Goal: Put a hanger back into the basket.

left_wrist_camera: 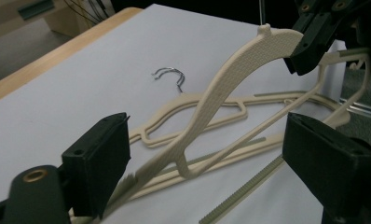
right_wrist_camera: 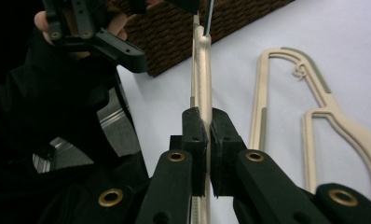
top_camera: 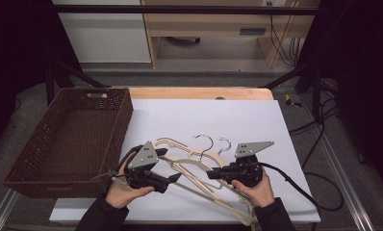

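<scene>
High view is showing me working over a white sheet [top_camera: 257,120] at the near edge of the table, with my two tongs facing each other across a pile of cream hangers. My right gripper [right_wrist_camera: 206,135] is pinching the lifted hanger [right_wrist_camera: 201,70]: its pads are pressed together on the thin edge of one shoulder, so that end is riding above the sheet. In the left gripper view the same hanger [left_wrist_camera: 230,88] is running as a long slanted bar, its raised end caught by the right tongs at the top right, its low end dropping toward my own spread jaws. My left gripper [left_wrist_camera: 207,158] is standing wide, pinching nothing, with the lower stretch of the hanger crossing the gap between its jaws without touching either pad, as far as I can tell.

The long axis is lying from one hand to the other, so the free end is nearer my left hand [top_camera: 120,192]. The other hangers [top_camera: 180,149] are lying flat underneath, hooks pointing away from me. The wicker basket [top_camera: 45,178] is sitting just beside my left hand, empty, so I am judging the hanger is bound leftward, toward it.
</scene>
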Demonstrator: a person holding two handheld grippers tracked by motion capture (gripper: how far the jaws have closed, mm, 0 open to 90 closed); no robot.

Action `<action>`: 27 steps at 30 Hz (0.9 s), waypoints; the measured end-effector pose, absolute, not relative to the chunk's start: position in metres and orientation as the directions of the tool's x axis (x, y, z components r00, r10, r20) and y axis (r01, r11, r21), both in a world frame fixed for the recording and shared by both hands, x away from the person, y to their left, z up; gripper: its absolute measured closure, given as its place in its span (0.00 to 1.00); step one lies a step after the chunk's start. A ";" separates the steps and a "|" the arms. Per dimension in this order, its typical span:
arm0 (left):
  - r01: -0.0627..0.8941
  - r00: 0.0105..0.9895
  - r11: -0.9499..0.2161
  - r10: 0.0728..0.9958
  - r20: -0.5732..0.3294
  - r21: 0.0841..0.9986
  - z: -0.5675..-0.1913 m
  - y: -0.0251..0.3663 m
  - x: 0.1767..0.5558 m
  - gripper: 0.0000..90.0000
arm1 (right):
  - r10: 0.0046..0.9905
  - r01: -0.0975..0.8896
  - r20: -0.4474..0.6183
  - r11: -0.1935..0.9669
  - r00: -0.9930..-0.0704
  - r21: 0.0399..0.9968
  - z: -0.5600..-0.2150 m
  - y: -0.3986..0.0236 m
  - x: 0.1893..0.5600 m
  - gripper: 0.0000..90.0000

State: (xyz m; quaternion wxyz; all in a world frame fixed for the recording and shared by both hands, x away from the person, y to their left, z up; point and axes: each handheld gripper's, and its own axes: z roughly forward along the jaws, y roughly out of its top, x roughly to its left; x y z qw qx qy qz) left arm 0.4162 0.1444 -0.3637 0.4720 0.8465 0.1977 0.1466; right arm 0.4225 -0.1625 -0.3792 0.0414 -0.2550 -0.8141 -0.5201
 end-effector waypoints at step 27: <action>0.209 0.945 -0.612 0.328 0.004 0.763 -0.378 0.129 0.416 0.87 | 0.353 0.410 0.276 0.397 -0.894 0.821 -0.387 -0.153 0.418 0.87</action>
